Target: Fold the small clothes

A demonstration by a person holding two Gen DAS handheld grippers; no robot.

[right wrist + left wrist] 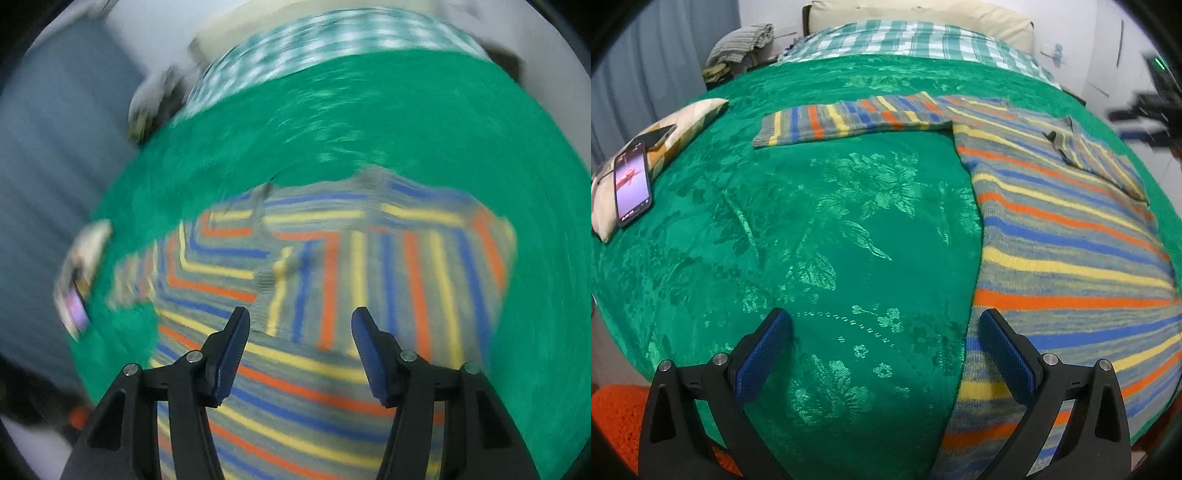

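Observation:
A striped sweater [1060, 229] in grey, blue, orange and yellow lies flat on the green bedspread [820, 229]. One sleeve [849, 120] stretches out to the left; the other sleeve [1100, 162] is folded over the body. My left gripper [884, 328] is open and empty, just above the bedspread at the sweater's left edge. In the blurred right wrist view my right gripper [300, 325] is open and empty over the sweater [332, 280], near the folded sleeve [388, 273].
A phone [631, 184] lies on a small pillow [665, 136] at the bed's left edge. A checked blanket [916, 40] and a cream pillow [923, 11] lie at the head. Grey curtains [646, 74] hang left. An orange mat [617, 417] lies below.

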